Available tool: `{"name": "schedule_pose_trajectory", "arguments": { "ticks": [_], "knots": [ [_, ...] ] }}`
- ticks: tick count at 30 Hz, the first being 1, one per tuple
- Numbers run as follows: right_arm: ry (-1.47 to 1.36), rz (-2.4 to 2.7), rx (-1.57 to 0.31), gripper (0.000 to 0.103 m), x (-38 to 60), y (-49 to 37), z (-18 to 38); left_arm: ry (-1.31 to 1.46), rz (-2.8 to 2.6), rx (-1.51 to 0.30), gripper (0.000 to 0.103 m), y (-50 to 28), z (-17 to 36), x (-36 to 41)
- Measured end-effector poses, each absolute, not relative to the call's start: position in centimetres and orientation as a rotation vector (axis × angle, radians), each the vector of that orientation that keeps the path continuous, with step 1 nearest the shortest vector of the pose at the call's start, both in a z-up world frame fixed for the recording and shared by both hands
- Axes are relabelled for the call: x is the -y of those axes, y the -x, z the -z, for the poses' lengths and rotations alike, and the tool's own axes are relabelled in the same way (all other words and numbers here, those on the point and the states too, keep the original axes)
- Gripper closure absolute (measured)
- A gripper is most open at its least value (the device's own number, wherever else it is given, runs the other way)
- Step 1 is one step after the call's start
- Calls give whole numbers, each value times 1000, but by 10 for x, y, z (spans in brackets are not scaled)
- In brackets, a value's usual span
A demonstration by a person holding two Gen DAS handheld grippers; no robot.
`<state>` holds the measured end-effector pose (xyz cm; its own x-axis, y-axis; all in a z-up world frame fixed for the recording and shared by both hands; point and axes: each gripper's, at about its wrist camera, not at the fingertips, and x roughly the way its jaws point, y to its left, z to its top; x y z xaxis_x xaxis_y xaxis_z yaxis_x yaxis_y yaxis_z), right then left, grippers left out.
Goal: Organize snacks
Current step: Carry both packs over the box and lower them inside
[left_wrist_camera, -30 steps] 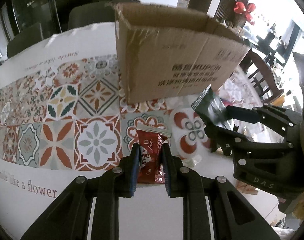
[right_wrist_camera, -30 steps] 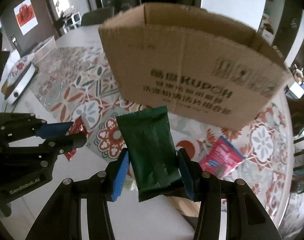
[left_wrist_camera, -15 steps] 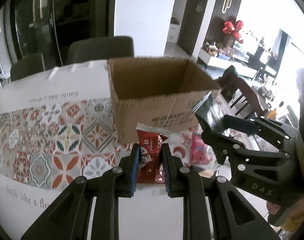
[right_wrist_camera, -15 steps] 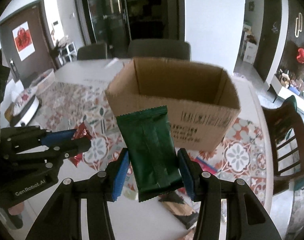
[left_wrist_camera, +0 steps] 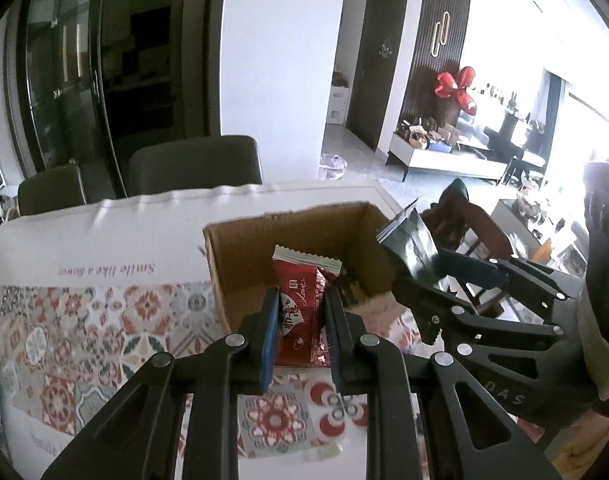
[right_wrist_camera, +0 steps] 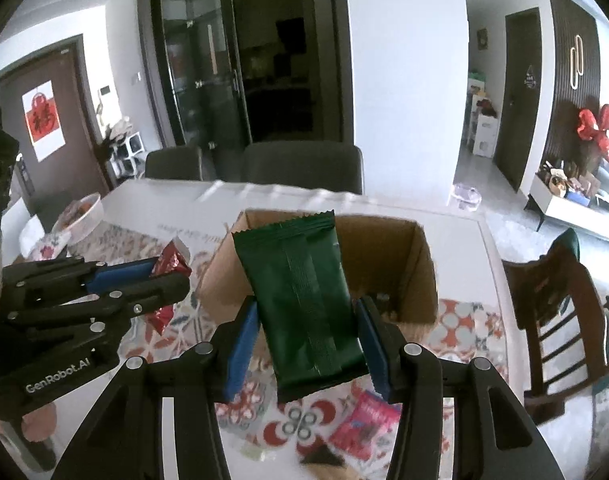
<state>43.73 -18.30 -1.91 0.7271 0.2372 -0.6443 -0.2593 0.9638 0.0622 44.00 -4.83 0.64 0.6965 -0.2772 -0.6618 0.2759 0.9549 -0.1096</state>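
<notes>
The open brown cardboard box (right_wrist_camera: 420,264) has its floor mostly hidden behind the dark green foil snack packet (right_wrist_camera: 304,292), and the pink snack packet (right_wrist_camera: 364,426) on the desk is partly covered and too blurred to read.

Likely home dining room — table (right_wrist_camera: 384,204), chairs (right_wrist_camera: 302,168)

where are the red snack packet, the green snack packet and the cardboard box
red snack packet (left_wrist_camera: 300,312), left wrist view, middle of its printed front between the jaws
green snack packet (right_wrist_camera: 304,300), right wrist view, centre seam of the wrapper
cardboard box (right_wrist_camera: 422,276), right wrist view, inner face of its right wall
</notes>
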Motion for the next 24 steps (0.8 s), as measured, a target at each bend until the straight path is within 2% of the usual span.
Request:
{"name": "schedule_pose_trajectory", "arguments": {
  "ticks": [17,18,20,21,23,24],
  "knots": [
    [19,-251,-776,53,200,-521,37,41,314,-837,80,-525,17,59],
    [24,-244,-781,53,201,-525,39,37,310,-835,79,-529,20,60],
    [36,-237,-788,52,201,-530,43,28,299,-835,70,-534,24,60],
    [38,-227,-789,52,201,-532,45,29,291,-841,61,-537,26,59],
    [35,-206,-792,49,204,-535,47,26,273,-843,60,-539,29,57],
    [31,-195,-794,43,205,-535,48,20,263,-844,59,-539,31,57]
  ]
}}
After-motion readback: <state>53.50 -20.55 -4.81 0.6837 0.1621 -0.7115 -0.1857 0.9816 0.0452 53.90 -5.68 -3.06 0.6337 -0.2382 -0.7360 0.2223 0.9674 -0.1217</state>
